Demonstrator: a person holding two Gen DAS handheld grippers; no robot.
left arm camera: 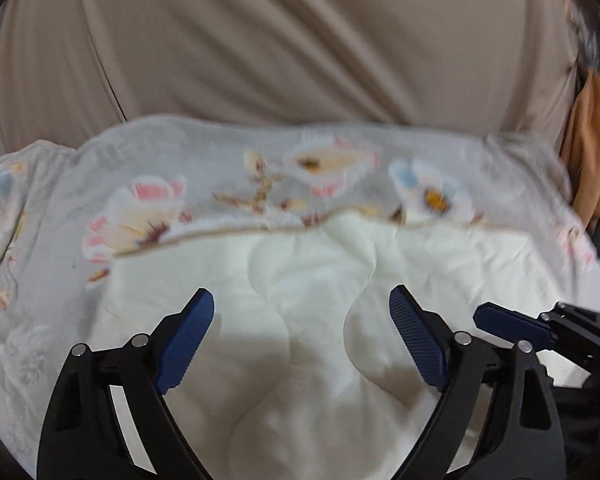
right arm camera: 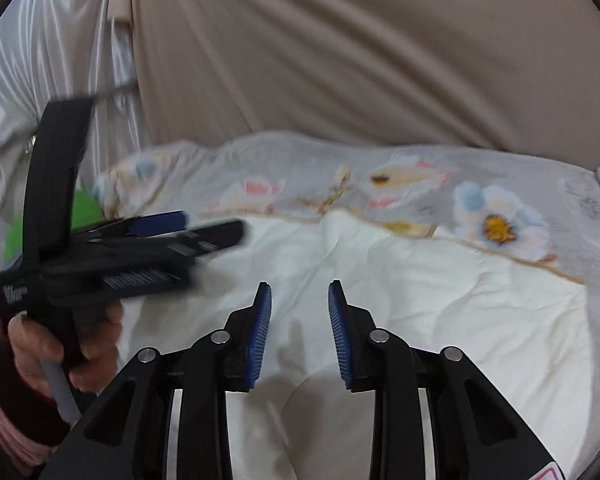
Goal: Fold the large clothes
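With both the left gripper [left arm camera: 301, 312] and right gripper [right arm camera: 300, 308] open-jawed and empty above the quilt [left arm camera: 300, 280], its puffy cream layer may slip a shallow pinch.

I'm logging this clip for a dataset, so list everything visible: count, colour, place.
quilt: one, grey floral top, cream underside turned up, spread across the middle.
beige sheet: one, behind the quilt.
white satin fabric: one, far left in right view.
green item: one, at the quilt's left edge, unclear what.
orange cloth: one, right edge.
left gripper: black, blue pads, open above the cream side.
right gripper: same, open.
left hand: holds its handle.
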